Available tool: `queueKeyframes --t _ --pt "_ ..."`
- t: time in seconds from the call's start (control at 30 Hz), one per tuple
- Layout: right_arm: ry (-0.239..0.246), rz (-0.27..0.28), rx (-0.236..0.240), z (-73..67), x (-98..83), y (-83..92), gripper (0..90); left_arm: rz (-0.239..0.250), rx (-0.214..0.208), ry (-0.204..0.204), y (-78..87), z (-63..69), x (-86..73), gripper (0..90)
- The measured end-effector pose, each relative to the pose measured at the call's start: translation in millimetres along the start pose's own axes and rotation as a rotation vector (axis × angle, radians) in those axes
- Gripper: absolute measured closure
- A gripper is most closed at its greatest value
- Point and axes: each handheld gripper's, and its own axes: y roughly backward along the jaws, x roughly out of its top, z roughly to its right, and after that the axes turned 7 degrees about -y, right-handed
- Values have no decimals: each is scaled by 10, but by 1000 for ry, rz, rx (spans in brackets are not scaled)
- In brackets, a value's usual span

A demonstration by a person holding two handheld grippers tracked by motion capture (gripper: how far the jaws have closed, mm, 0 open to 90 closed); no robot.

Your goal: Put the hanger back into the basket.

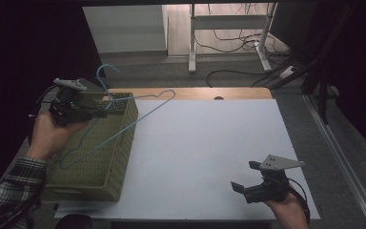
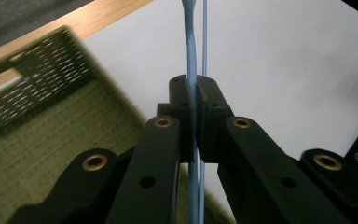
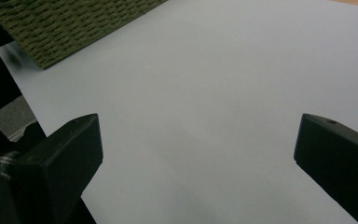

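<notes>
1. Thin light-blue wire clothes hanger [image 1: 124, 112]: in the high view it sits at the upper left of the frame, held up over the olive-green woven rectangular basket [image 1: 112, 164], its hook rising above the basket's far rim and one shoulder reaching right over the white tabletop [image 1: 209, 152]

2. The left gripper [image 1: 106, 109], at the left edge of the high view, has its jaws closed on the hanger near its neck; the right gripper [image 1: 243, 177], low in the right of that frame, hovers over bare table with its jaws spread wide and nothing between them

3. Risk, as a judgement: the grip is on thin round wire at a single spot, so the hanger could pivot or slide between the pads; its lower bar hangs across the basket and might snag on the rim if the hanger is pulled sideways rather than lifted clear

4. The left gripper view shows what the high view cannot: two blue wire strands running between the closed pads [image 2: 182, 100], with the basket blurred at its left

5. The right gripper view confirms the gap between its jaws, plain white surface beyond and a basket corner at upper left; only the high view gives the hanger's whole outline
</notes>
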Motion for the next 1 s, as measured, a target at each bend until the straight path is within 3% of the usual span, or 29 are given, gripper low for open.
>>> queueKeyframes --t 0.53,1.0 --pt "-23 -4 -33 91 -117 25 4 14 124 127 196 -525 -652 874" --pt "-24 -12 -52 125 -143 26 0 -7 174 191 165 -731 -983 874"
